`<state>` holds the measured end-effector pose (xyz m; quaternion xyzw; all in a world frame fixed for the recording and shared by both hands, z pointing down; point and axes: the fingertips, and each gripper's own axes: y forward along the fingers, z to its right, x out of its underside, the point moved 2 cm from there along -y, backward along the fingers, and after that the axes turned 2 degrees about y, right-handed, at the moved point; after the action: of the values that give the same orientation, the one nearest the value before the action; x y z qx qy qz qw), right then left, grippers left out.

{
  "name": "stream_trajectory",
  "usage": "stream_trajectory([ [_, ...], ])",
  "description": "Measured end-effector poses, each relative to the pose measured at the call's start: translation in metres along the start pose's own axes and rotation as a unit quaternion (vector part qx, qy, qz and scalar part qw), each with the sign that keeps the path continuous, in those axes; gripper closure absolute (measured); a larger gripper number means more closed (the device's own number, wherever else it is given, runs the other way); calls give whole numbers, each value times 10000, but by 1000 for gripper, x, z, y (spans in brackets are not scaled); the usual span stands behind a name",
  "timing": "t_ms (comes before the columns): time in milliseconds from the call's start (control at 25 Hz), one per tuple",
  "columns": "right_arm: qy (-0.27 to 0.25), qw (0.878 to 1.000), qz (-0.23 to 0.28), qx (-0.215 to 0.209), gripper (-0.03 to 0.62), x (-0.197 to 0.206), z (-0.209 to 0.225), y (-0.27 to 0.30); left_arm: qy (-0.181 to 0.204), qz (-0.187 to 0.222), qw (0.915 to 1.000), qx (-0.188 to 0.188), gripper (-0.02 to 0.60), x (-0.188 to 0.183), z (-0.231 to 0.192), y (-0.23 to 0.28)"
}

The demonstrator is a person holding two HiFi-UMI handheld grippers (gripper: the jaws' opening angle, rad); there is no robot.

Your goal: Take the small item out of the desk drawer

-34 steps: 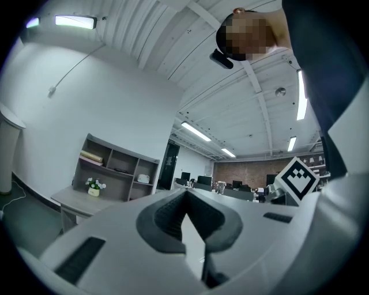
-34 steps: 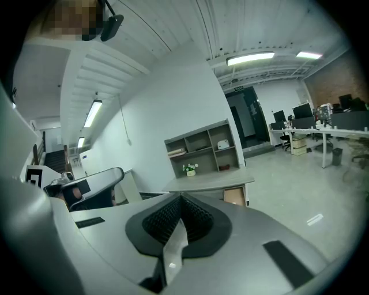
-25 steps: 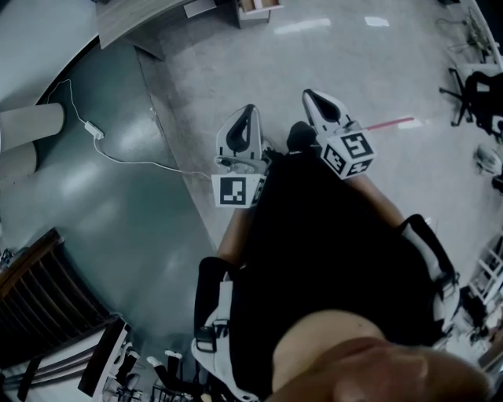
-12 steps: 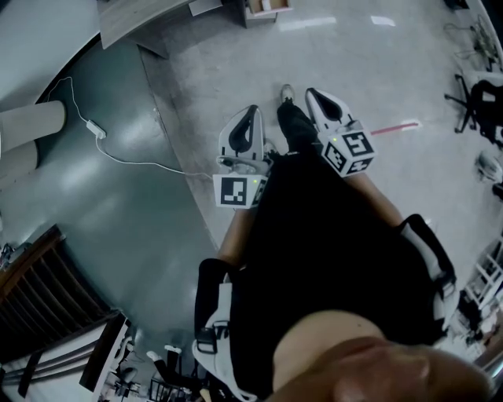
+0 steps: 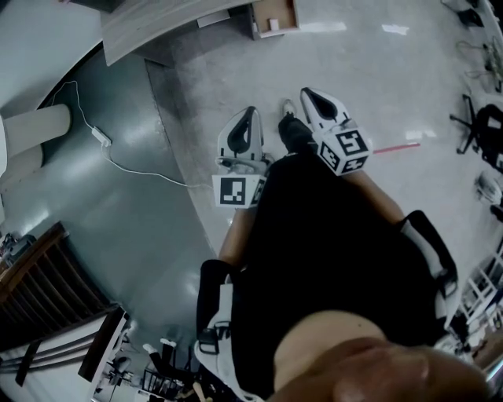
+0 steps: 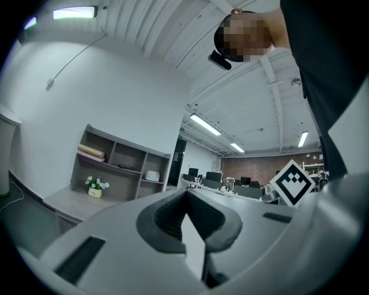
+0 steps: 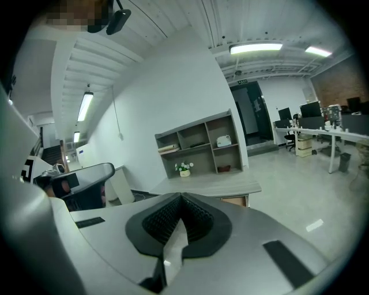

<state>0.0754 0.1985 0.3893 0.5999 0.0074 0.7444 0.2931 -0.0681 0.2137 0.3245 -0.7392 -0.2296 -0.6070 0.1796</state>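
Indoors, glossy grey floor (image 5: pixel 354 55), desk (image 7: pixel 207 185) before shelf unit (image 7: pixel 199 144), left hand-held gripper (image 5: pixel 251 111) and right hand-held gripper (image 5: pixel 309 93) clenched empty

Head view, frame centre: the left gripper (image 5: pixel 250 118) and right gripper (image 5: pixel 310 96) sit side by side over the floor, with a shoe (image 5: pixel 288 109) between them. A desk (image 5: pixel 157 20) spans the upper left, a drawer (image 5: pixel 275 14) at its right end. A cable (image 5: pixel 126 162) trails at left. In the right gripper view, a shelf unit (image 7: pixel 199 147) stands behind the desk, with a plant (image 7: pixel 184 168) at its foot.
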Motion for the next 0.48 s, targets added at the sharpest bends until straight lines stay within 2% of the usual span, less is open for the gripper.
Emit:
stream_trajectory([
  [280, -75, 9996, -192, -211, 595, -34, 55, 56, -52, -91, 9999, -127, 583, -5, -8, 85],
  [480, 7, 9993, -300, -237, 595, -42, 95, 88, -110, -101, 9996, -250, 583, -2, -6, 127],
])
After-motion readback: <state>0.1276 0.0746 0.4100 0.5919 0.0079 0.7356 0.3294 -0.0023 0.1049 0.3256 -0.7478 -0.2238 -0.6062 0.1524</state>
